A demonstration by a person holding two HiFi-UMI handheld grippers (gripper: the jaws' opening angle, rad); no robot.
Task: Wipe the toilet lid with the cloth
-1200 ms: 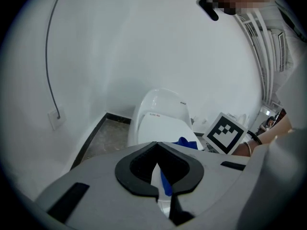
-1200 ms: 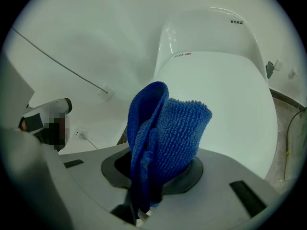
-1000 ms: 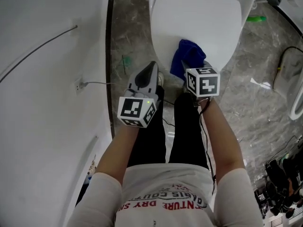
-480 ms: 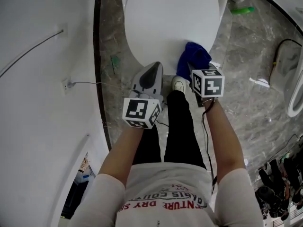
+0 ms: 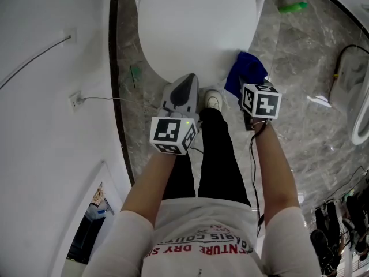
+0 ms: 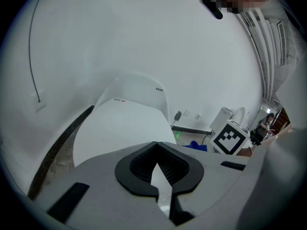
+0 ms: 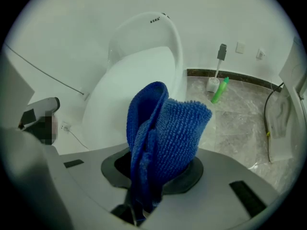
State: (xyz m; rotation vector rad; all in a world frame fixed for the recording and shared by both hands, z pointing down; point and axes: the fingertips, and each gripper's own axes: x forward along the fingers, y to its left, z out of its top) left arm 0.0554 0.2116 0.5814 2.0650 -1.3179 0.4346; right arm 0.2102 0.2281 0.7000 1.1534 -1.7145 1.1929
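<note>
The white toilet lid [image 5: 196,22] is closed and fills the top of the head view; it also shows in the left gripper view [image 6: 122,128] and the right gripper view [image 7: 129,80]. My right gripper [image 5: 252,86] is shut on a bunched blue cloth [image 5: 247,73], which sits beside the lid's front right edge, over the floor. The cloth [image 7: 165,138] stands up from the jaws of the right gripper [image 7: 153,176] and hides them. My left gripper [image 5: 185,81] hovers at the lid's front edge, shut and holding nothing [image 6: 156,150].
A white wall with a cable and socket [image 5: 75,101] runs along the left. A green bottle [image 5: 293,7] lies on the marble floor at the right, near a toilet brush [image 7: 214,83]. A black cable [image 5: 340,68] is further right. The person's shoe [image 5: 213,100] stands below the lid.
The right gripper has carried the blue cloth from the lid's front to the right, off its edge. The left gripper has stayed near the lid's front.
</note>
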